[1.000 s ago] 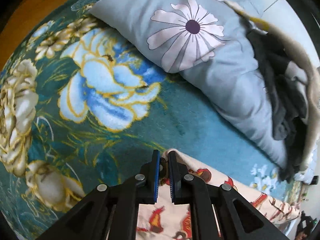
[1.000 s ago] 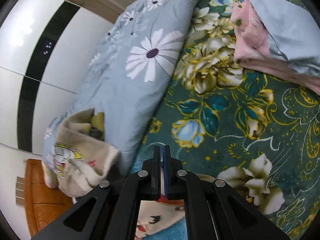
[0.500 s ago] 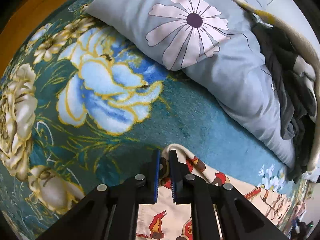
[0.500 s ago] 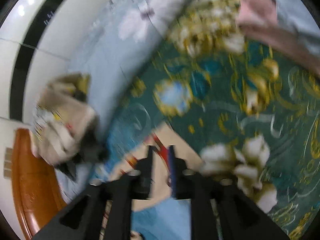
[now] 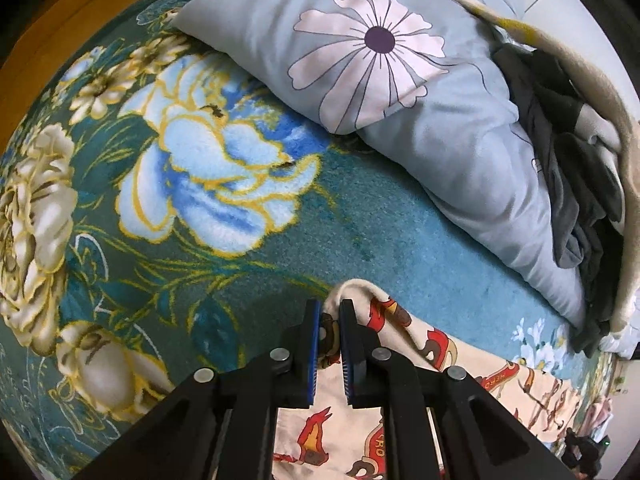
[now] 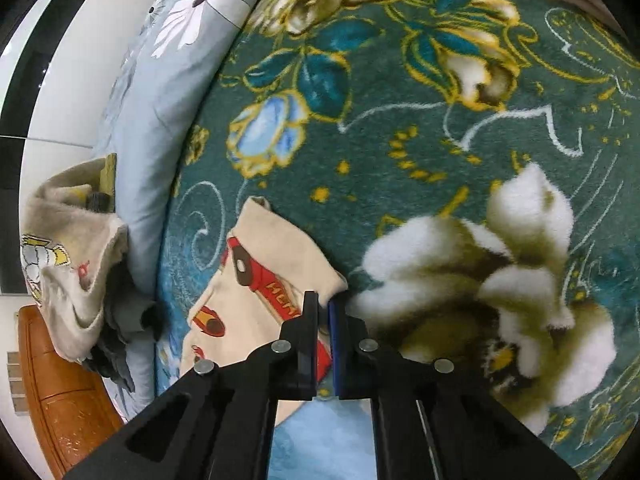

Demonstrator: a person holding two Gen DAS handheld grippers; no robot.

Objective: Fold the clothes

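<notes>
A cream garment (image 5: 452, 364) printed with red cartoon figures lies on the teal flowered blanket (image 5: 168, 208). My left gripper (image 5: 329, 312) is shut on one folded corner of it, the cloth pinched between the blue pads. My right gripper (image 6: 323, 308) is shut on another edge of the same garment (image 6: 260, 280), which spreads to the left of the jaws on the blanket (image 6: 440, 128). Both grippers sit low, close to the blanket.
A pale blue quilt with white daisies (image 5: 400, 80) lies along the far side, with dark grey clothes (image 5: 568, 184) and a beige cartoon blanket (image 6: 68, 264) heaped on it. A wooden bed frame (image 6: 56, 392) and white wardrobe doors (image 6: 72, 60) stand beyond.
My right gripper has swung down and forward with the garment, which now lies spread on the blanket. My left gripper has stayed shut on its corner and moved little.
</notes>
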